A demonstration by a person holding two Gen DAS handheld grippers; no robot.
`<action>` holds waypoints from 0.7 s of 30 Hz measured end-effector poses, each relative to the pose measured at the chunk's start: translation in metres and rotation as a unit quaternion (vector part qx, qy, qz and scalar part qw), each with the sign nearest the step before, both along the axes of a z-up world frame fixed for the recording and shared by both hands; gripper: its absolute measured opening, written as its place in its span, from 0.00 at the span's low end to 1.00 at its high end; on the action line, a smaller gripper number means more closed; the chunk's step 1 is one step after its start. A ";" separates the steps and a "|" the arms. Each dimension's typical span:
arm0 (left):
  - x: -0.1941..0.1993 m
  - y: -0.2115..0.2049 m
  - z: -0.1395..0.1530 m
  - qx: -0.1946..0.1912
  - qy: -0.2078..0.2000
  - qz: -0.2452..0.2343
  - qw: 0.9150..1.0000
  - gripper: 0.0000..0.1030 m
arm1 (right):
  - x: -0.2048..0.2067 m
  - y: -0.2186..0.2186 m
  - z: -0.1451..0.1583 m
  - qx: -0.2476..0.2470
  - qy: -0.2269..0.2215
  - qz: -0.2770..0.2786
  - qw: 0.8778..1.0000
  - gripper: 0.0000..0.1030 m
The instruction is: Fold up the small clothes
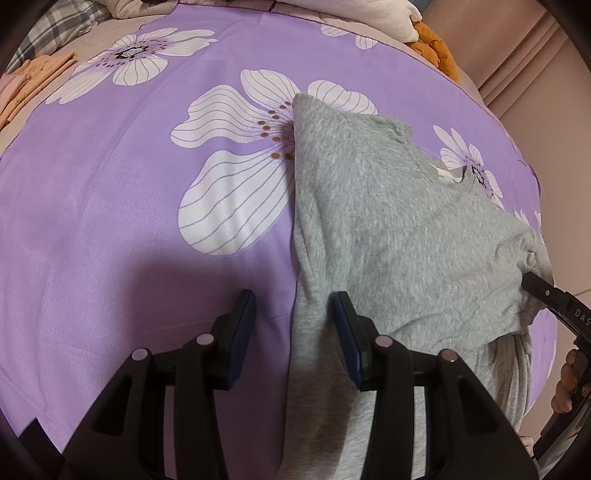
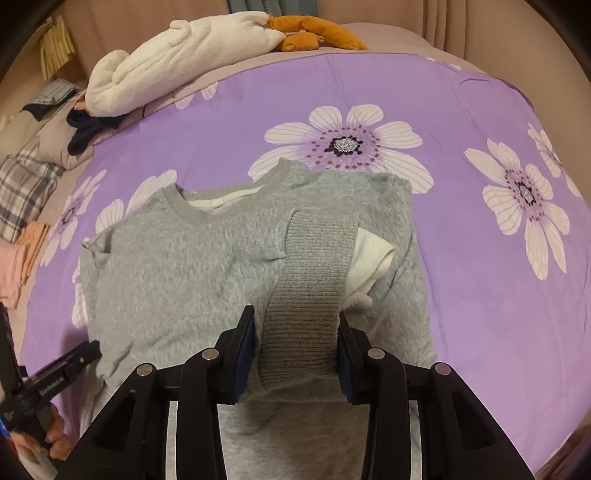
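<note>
While both claws sit over the bed, the scene reads so:

Sweater: a small grey sweater (image 2: 177, 266) lies on the purple flowered bedspread (image 2: 461, 110), neck toward twelve o'clock in the right wrist view, its lower part hanging toward the cameras.
Cuff: a ribbed grey cuff (image 2: 310, 295) lies folded across the body, a bit of white lining showing at its three o'clock side.
Right gripper (image 2: 297, 343): its pads are clamped on the ribbed cuff from both sides.
Left gripper (image 1: 297, 321): its fingers stand apart; the sweater's left edge runs between them, the right finger lies against the cloth, the left one is clear over bare bedspread.
Bedspread edge: a white towel (image 2: 177, 55) and an orange cloth (image 2: 317, 33) lie at twelve o'clock, plaid fabric (image 2: 26, 184) at nine o'clock.
</note>
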State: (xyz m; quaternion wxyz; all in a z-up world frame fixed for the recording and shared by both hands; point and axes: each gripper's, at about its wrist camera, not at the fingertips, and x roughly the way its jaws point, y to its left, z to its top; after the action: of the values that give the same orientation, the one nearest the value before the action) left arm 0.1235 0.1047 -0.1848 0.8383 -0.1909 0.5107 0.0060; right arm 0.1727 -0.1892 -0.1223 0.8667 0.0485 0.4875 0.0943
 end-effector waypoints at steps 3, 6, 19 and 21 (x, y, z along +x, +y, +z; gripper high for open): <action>0.000 -0.001 0.000 0.003 -0.001 0.000 1.000 0.44 | 0.001 -0.001 -0.003 0.002 0.006 -0.001 1.000 0.37; 0.001 -0.001 0.001 0.006 -0.001 -0.001 1.000 0.44 | 0.003 -0.002 -0.007 0.001 0.014 -0.003 1.000 0.37; 0.001 -0.002 0.000 0.009 -0.002 -0.002 1.000 0.44 | 0.006 -0.001 -0.011 -0.003 0.031 -0.004 0.999 0.37; 0.001 -0.003 0.000 0.012 -0.002 -0.002 1.000 0.44 | 0.007 -0.001 -0.013 -0.004 0.037 -0.005 0.999 0.37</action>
State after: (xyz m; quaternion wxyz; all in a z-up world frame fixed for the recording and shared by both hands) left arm 0.1241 0.1016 -0.1844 0.8414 -0.1801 0.5094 0.0096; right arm 0.1797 -0.1901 -0.1351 0.8489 0.0509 0.5190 0.0867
